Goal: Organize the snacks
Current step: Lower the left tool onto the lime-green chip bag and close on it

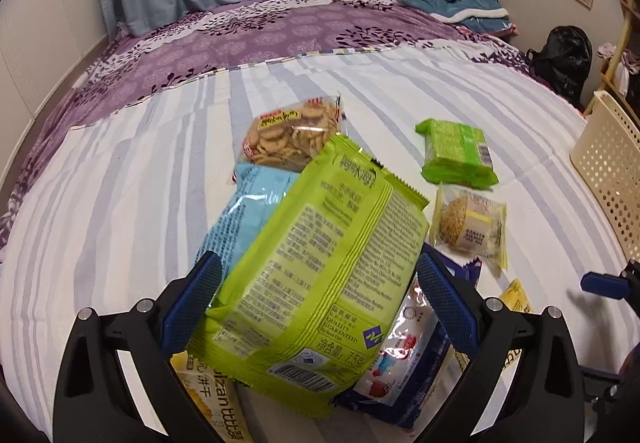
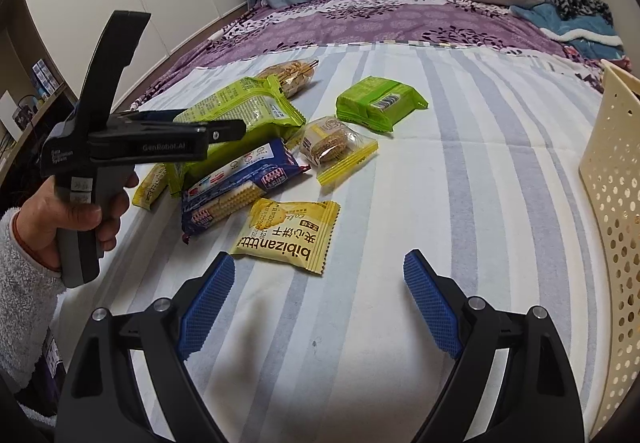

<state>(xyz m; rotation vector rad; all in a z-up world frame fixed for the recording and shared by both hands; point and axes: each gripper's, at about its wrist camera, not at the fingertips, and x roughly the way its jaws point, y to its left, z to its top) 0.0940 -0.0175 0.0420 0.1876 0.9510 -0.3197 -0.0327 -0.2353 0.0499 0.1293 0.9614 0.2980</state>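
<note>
Left gripper (image 1: 320, 303) clamps the big green snack bag (image 1: 316, 275) above the pile. Right gripper (image 2: 320, 303) hovers, jaws apart, over the striped bed (image 2: 460, 163).

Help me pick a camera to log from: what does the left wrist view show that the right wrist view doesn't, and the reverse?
Only the left wrist view shows the light blue packet under the big green bag, which the left gripper grips.

Only the right wrist view shows the person's left hand on its handle, and the open, empty right gripper.

Both show the green bag, the green wafer pack, the round cake packet and the cream basket.
</note>
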